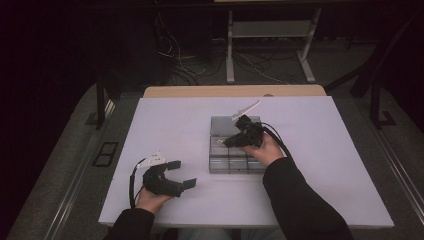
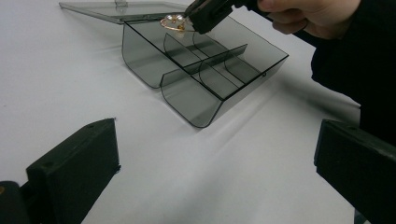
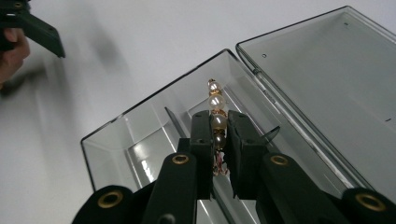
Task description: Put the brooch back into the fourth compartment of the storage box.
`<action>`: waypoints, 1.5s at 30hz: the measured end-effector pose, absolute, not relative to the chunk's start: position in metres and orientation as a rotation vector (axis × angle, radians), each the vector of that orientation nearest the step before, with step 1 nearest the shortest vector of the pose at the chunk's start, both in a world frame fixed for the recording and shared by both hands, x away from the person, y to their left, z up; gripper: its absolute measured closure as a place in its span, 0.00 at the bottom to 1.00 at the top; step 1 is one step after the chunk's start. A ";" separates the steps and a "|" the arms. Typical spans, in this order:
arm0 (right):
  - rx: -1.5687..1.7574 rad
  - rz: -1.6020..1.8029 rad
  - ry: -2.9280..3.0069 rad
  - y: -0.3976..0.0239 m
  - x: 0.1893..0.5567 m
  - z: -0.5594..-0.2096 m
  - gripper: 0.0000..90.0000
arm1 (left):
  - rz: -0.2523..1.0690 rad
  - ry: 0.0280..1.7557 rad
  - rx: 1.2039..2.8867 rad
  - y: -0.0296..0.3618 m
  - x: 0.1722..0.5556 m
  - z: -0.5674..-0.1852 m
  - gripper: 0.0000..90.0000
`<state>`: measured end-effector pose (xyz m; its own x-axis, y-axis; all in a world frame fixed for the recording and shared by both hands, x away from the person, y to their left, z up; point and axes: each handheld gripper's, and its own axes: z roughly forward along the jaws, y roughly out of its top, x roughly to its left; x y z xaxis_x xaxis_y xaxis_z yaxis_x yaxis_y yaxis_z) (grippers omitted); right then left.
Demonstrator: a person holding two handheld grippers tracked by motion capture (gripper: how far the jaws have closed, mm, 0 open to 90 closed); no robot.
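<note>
On the white table (image 1: 165,120) sits a smoky clear organizer box (image 3: 140,140), lid flipped open. Right gripper (image 3: 218,135) hovers over its far compartments, jaws pinched on a pearl bracelet (image 3: 217,109) poking out past the tips. Left gripper (image 1: 177,173) rests well apart, jaws wide.

We find no text, label, brand, number or sign that can be read on the smoked plastic box (image 3: 322,79), on its open lid, on the white bench (image 1: 310,165) around the box, or on either gripper.
</note>
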<state>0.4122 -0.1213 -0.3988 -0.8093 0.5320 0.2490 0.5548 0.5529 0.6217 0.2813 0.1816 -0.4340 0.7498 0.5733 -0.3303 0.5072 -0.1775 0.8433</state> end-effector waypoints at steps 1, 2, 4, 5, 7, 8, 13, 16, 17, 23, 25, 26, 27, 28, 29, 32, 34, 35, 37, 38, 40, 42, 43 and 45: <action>-0.962 -1.113 -2.739 -0.121 0.413 -0.400 0.90 | 0.074 0.839 1.825 0.182 0.281 -0.434 0.00; -0.971 -1.112 -2.735 -0.120 0.414 -0.401 0.90 | 0.073 0.839 1.826 0.182 0.282 -0.434 0.00; -0.978 -1.113 -2.725 -0.119 0.416 -0.403 0.90 | 0.074 0.840 1.826 0.182 0.282 -0.434 0.00; -0.979 -1.116 -2.725 -0.119 0.417 -0.405 0.90 | 0.074 0.839 1.826 0.182 0.282 -0.434 0.00; -0.989 -1.123 -2.720 -0.118 0.418 -0.407 0.90 | 0.074 0.839 1.825 0.181 0.282 -0.434 0.00; -0.994 -1.122 -2.719 -0.117 0.419 -0.409 0.90 | 0.073 0.839 1.826 0.181 0.282 -0.434 0.00; -1.010 -1.108 -2.717 -0.114 0.422 -0.414 0.90 | 0.071 0.836 1.826 0.181 0.282 -0.434 0.00; -1.021 -1.100 -2.712 -0.112 0.424 -0.416 0.90 | 0.073 0.836 1.826 0.181 0.282 -0.434 0.00; -1.017 -1.102 -2.711 -0.112 0.424 -0.417 0.90 | 0.074 0.836 1.826 0.181 0.282 -0.434 0.00; -1.013 -1.070 -2.724 -0.105 0.425 -0.421 0.89 | 0.074 0.835 1.827 0.181 0.282 -0.434 0.00; -1.012 -1.056 -2.732 -0.103 0.425 -0.423 0.89 | 0.076 0.832 1.828 0.181 0.282 -0.434 0.00; -1.007 -1.049 -2.733 -0.102 0.425 -0.424 0.89 | 0.076 0.833 1.827 0.181 0.282 -0.434 0.00; -1.005 -1.045 -2.735 -0.101 0.425 -0.424 0.89 | 0.075 0.834 1.827 0.181 0.282 -0.434 0.00; -0.999 -1.041 -2.743 -0.101 0.425 -0.425 0.89 | 0.075 0.834 1.827 0.181 0.282 -0.434 0.00; -1.000 -1.036 -2.740 -0.100 0.425 -0.425 0.89 | 0.075 0.834 1.827 0.181 0.282 -0.434 0.00; -1.001 -1.024 -2.744 -0.099 0.425 -0.427 0.88 | 0.075 0.835 1.828 0.181 0.282 -0.434 0.00; -1.011 -1.028 -2.745 -0.099 0.425 -0.426 0.85 | 0.074 0.835 1.828 0.181 0.283 -0.434 0.00; -1.013 -1.033 -2.741 -0.099 0.425 -0.426 0.84 | 0.074 0.835 1.828 0.181 0.282 -0.434 0.00; -1.012 -1.034 -2.746 -0.099 0.424 -0.425 0.83 | 0.074 0.836 1.829 0.181 0.282 -0.434 0.00; -1.011 -1.037 -2.745 -0.099 0.423 -0.424 0.82 | 0.073 0.836 1.829 0.181 0.282 -0.434 0.00; -1.014 -1.044 -2.749 -0.100 0.422 -0.421 0.78 | 0.070 0.838 1.826 0.180 0.283 -0.433 0.00; -1.019 -1.062 -2.752 -0.102 0.420 -0.418 0.71 | 0.066 0.842 1.824 0.180 0.283 -0.432 0.00; -1.021 -1.073 -2.755 -0.103 0.420 -0.416 0.67 | 0.063 0.846 1.822 0.180 0.283 -0.432 0.00; -1.022 -1.095 -2.760 -0.104 0.418 -0.411 0.61 | 0.060 0.845 1.823 0.180 0.283 -0.431 0.00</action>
<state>0.4179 -0.1041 -0.4113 -0.7882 0.5714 0.2285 0.5727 0.5451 0.6122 0.2826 0.1803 -0.4315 0.7471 0.5702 -0.3417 0.5160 -0.1734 0.8388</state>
